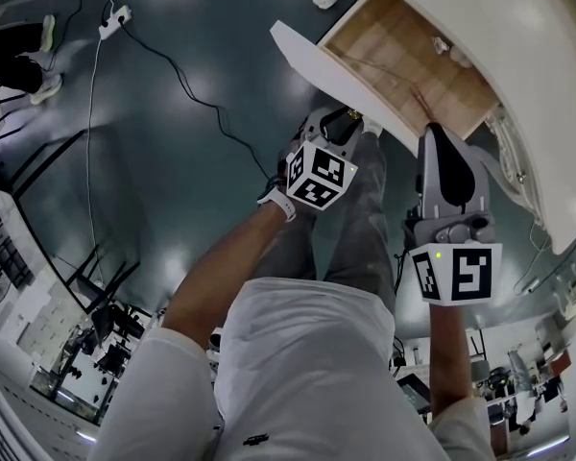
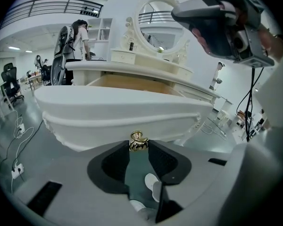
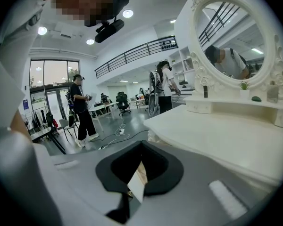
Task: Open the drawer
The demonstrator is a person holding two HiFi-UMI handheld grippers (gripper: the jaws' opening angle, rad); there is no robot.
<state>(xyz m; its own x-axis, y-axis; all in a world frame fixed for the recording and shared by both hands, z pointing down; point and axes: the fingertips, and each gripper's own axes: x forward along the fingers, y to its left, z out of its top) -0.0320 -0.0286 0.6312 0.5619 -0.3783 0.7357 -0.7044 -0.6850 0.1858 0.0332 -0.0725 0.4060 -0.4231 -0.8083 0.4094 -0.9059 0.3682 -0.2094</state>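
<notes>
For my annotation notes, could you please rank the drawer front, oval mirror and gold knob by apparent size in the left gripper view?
Largest: drawer front, nearest the camera.
Then: oval mirror, though it stands farther back.
Smallest: gold knob.

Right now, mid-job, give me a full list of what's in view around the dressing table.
dressing table: 1, white, right of the grippers
drawer: 1, white front, wooden inside, pulled open under the tabletop
knob: 1, gold, centre of the drawer front
mirror: 1, oval, white ornate frame, on the tabletop
power strip: 1, white, on the floor, far left
cable: 1, black, trailing across the floor
bystanders: at least 2, standing in the background
floor: dark grey-green, glossy
left gripper: 1, grey, jaws closed on the knob
right gripper: 1, grey, jaws together, empty, beside the open drawer
</notes>
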